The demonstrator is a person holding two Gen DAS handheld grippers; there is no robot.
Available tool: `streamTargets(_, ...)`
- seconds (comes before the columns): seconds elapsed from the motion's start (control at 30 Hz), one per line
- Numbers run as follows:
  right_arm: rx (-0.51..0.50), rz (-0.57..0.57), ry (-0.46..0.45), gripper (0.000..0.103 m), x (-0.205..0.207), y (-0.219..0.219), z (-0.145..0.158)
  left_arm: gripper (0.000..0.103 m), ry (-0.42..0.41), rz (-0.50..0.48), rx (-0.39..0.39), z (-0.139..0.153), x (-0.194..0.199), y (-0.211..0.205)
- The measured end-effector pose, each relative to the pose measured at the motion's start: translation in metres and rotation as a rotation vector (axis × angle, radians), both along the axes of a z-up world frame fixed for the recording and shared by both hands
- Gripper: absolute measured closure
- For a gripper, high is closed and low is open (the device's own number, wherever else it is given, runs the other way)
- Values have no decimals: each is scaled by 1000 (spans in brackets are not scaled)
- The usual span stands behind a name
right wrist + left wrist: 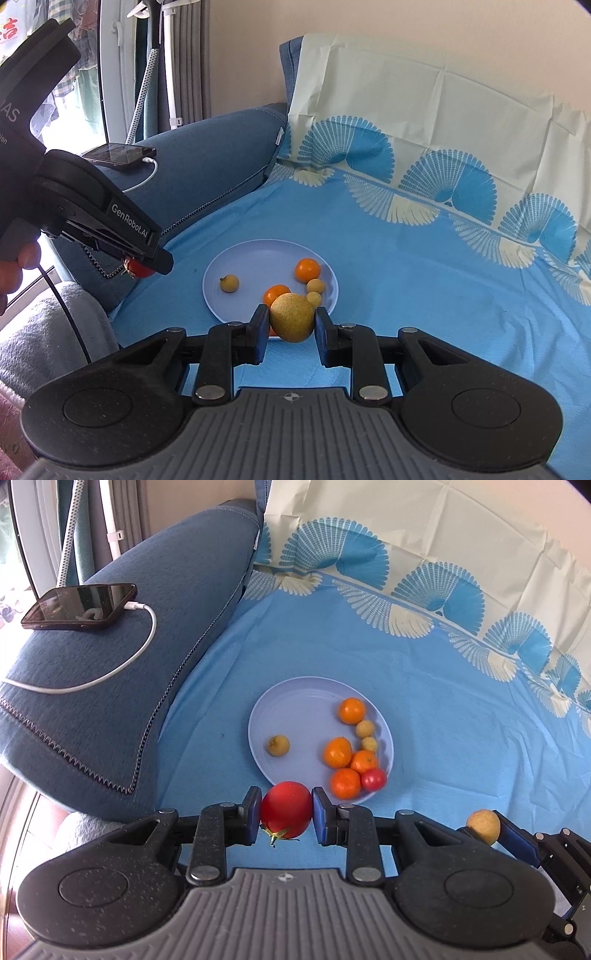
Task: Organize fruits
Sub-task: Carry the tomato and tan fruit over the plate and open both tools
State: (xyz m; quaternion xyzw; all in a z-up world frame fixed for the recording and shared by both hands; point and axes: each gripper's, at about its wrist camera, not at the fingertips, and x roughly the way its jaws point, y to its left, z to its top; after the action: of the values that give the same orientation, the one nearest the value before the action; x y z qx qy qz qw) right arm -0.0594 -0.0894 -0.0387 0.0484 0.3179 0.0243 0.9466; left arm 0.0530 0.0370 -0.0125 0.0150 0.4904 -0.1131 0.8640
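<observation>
Your left tongs [286,816] clamp a red tomato [285,809]; your right tongs [291,325] pinch a yellow-green fruit [291,317]. Both hover at the near rim of the fruit-filled plate [295,701] on the bed [443,720].

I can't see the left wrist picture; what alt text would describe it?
A handheld left gripper clamps a red tomato just short of a pale plate holding oranges and small yellow fruits on a blue cloth. A phone charges on the cushion.

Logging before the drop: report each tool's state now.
Left tool: closed on the round red tomato.
Right tool: closed on the round yellow-brown fruit.
</observation>
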Motion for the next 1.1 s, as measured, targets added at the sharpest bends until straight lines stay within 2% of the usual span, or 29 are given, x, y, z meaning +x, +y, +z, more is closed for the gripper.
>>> streamTargets(0.6, 11, 26, 74, 76, 101, -5, -48, 71, 46, 15, 41, -50, 97, -35)
streamTargets(1.1, -8, 62, 155, 76, 165, 2, -95, 71, 96, 21, 103, -104, 149, -56)
